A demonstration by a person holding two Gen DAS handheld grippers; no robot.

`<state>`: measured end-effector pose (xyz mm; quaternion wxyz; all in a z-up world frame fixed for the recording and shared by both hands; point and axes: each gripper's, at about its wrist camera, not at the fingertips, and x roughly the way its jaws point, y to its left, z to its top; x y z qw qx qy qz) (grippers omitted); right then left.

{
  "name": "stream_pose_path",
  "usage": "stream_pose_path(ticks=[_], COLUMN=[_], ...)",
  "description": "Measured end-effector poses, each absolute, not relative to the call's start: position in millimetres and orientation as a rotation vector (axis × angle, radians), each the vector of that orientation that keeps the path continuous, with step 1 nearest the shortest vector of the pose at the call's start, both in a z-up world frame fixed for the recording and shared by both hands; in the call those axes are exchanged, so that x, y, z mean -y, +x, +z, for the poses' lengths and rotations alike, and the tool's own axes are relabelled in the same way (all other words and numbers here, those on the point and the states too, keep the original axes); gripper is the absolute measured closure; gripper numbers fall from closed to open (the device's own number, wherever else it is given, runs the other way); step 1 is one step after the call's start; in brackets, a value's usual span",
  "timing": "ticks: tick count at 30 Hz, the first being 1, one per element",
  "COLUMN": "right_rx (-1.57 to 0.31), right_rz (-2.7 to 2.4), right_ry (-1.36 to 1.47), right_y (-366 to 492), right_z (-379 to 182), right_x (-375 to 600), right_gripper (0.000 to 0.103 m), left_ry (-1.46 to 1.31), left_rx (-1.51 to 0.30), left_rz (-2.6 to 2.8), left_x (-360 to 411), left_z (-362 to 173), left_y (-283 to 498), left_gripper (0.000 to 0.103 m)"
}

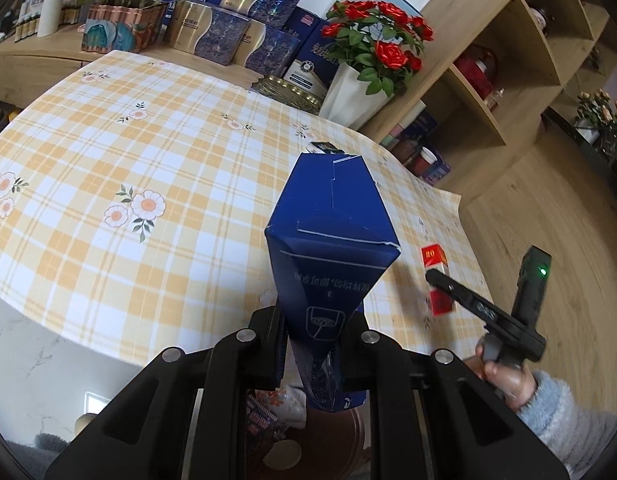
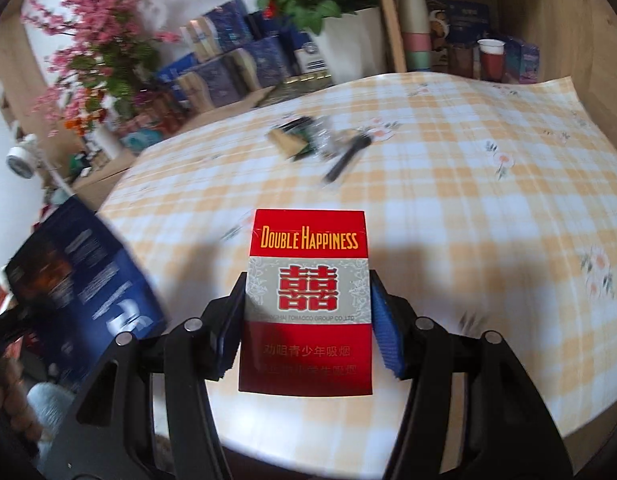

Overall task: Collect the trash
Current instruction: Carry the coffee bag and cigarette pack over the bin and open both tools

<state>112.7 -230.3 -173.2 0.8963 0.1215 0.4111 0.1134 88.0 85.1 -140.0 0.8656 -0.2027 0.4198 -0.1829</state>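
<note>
Left wrist view first: the left gripper (image 1: 312, 356) is clamped on a tall blue carton (image 1: 328, 248), its jaws pinching the lower end so the box juts up and away over the checked tablecloth (image 1: 148, 152). Below the jaws sits what looks like a brown bin (image 1: 340, 440) with wrappers already in it — so this piece seems to be on its way to the drop, and the next move calls for bringing the carton squarely over that opening before letting go. Off to the right, a hand (image 1: 504, 380) in a pale sleeve carries the right gripper (image 1: 440, 292), with a red cigarette pack (image 1: 438, 280) at its fingers. Over to the right wrist view — the right gripper (image 2: 308, 320) has its jaws closed on the sides of the red cigarette pack (image 2: 306, 300), blue pads snug against both edges, the pack standing upright between them and apparently lifted clear of the tablecloth (image 2: 468, 200). So both hands are loaded; in my judgement the carry step is in hand. The blue carton (image 2: 84, 276) looms at the left edge here. Further back, a blurred cluster of leftover scraps (image 2: 320, 144) lies on the cloth, well apart from both grippers — likely the next pickings.
</note>
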Motion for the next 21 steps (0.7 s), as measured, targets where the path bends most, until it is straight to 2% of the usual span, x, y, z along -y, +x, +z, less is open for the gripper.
stream_pose_path(ticks=[9, 21], right_rx=[-0.901, -1.041], right_rz=[0.360, 0.388], right_ry=[0.240, 0.219], right_y=[40, 2], right_z=[-186, -223], right_x=[207, 189], right_gripper=[0.046, 0.045], left_ry=[-0.359, -0.341], left_rx=[-0.880, -0.884], left_rz=[-0.413, -0.454], left_x=[-77, -68], left_z=[-135, -136], left_y=[44, 7], left_gripper=[0.086, 0.086])
